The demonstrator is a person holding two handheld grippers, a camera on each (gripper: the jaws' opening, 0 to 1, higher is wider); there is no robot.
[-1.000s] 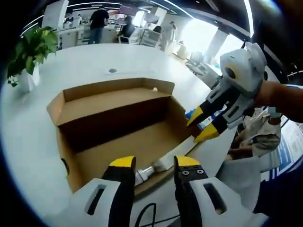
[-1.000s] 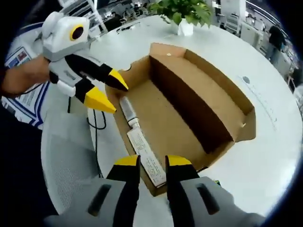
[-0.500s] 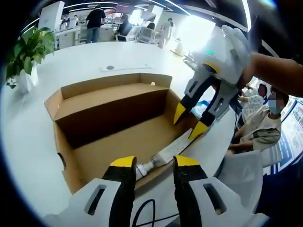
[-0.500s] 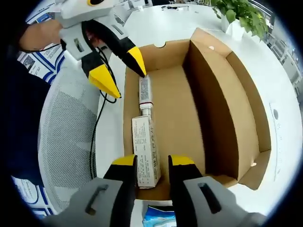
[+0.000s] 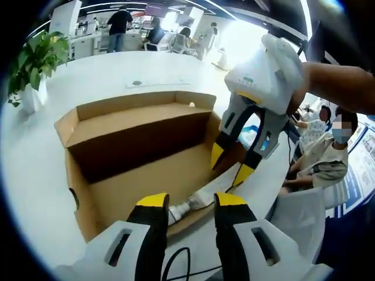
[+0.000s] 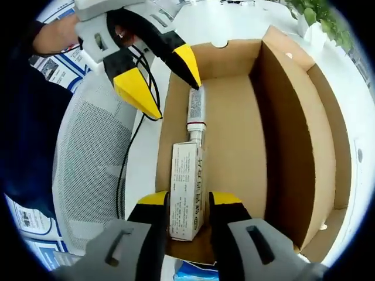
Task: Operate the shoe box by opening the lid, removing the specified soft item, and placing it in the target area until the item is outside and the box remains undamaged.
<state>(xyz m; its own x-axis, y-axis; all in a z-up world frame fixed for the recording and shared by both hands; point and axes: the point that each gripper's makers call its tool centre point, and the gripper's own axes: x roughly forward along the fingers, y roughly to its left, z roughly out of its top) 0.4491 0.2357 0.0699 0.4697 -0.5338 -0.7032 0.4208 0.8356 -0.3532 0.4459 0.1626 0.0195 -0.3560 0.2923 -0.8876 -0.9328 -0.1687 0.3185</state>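
White tabletop (image 5: 35, 175) in an open office carries an open cardboard box (image 5: 140, 140), its lid folded back, with a potted plant (image 5: 32, 64) standing near the far edge. Inside the box, along the wall nearest the person, lie a white tube (image 6: 196, 111) and a printed carton (image 6: 187, 190), end to end. The right gripper (image 5: 228, 165) reaches down into the box, jaws spread apart and empty, straddling the carton. The left gripper (image 6: 167, 79) hangs at the box's corner, jaws apart, one tip near the tube's end, holding nothing. A mesh chair (image 6: 94, 164) stands beside the table.
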